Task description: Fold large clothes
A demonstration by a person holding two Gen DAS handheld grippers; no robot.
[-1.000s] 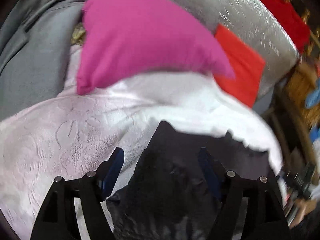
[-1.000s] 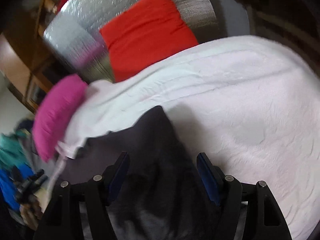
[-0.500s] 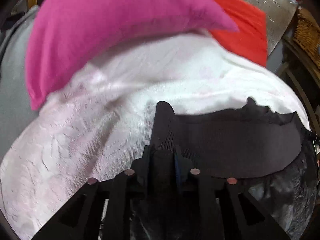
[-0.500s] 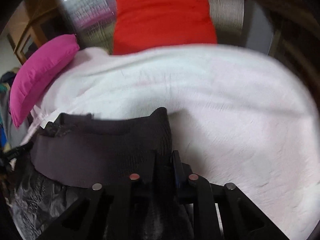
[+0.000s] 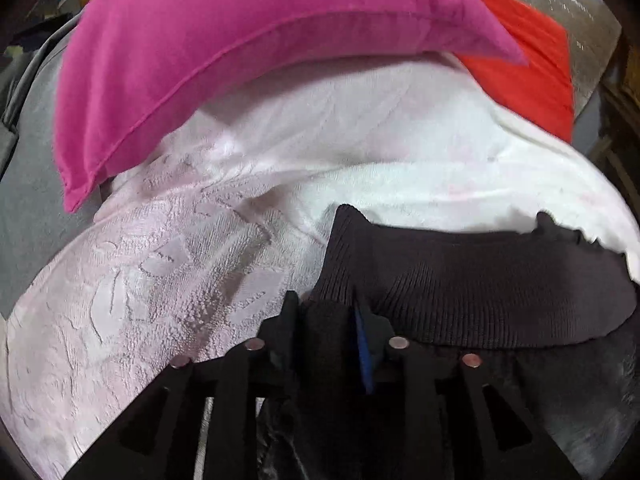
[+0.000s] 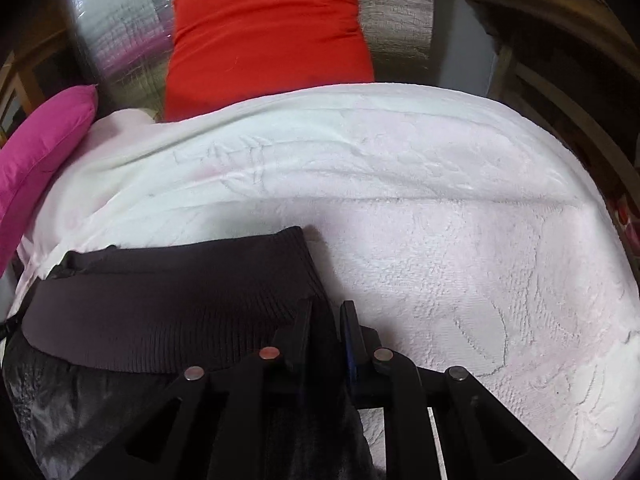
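Both the left gripper [image 5: 326,316] and right gripper [image 6: 326,320] pinch the dark garment's [image 5: 480,288] ribbed hem corners, left jaws easing open, right jaws too; next, judging, lay it flat on the bed [image 6: 440,220].

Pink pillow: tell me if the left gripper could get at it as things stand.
Probably not yet. The left gripper is occupied with the ribbed band of the dark garment between its opening jaws. The path over the white blanket to the pink pillow looks clear.
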